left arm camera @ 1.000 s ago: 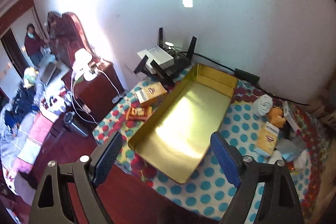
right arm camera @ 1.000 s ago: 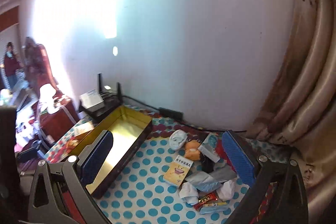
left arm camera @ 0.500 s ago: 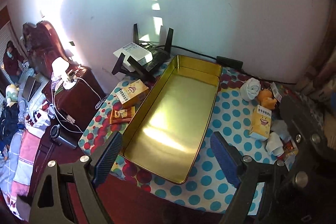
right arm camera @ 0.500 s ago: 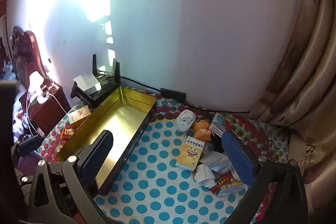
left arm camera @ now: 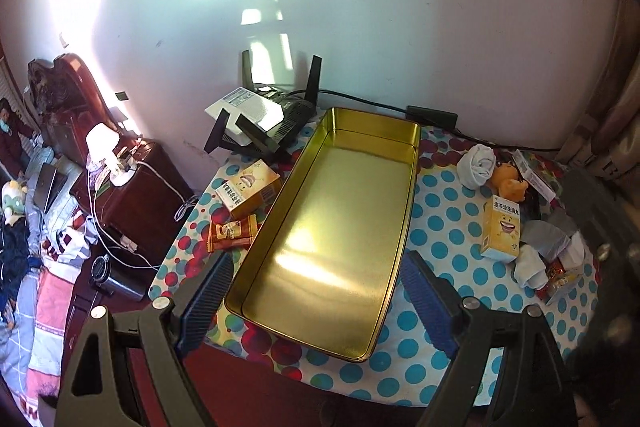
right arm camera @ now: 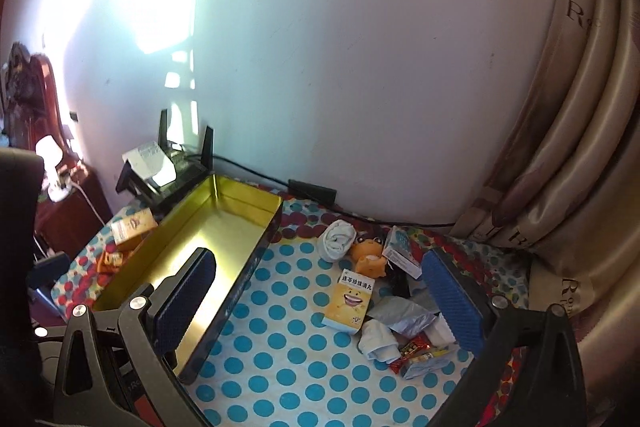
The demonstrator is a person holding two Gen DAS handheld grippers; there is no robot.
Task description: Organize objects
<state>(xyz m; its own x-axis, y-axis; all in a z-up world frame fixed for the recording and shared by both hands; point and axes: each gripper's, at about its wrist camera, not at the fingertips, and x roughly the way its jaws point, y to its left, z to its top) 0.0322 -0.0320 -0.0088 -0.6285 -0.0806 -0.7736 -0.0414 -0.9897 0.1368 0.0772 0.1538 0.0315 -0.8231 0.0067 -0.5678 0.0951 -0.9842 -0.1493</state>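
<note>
Right now both tools hang spread wide and empty above the polka-dot bench (right arm camera: 280,359). The gold tin (left arm camera: 336,227) sits dead ahead of the left tool (left arm camera: 316,287), long axis running 12 to 6. The clutter, yellow box (right arm camera: 350,301) foremost, lies at 12 o'clock between the right tool's (right arm camera: 320,301) fingers, so the right looks nearer.

Tray (left arm camera: 336,211) sits between boxes (left arm camera: 248,189) (left) and clutter (left arm camera: 532,243) (right).
</note>
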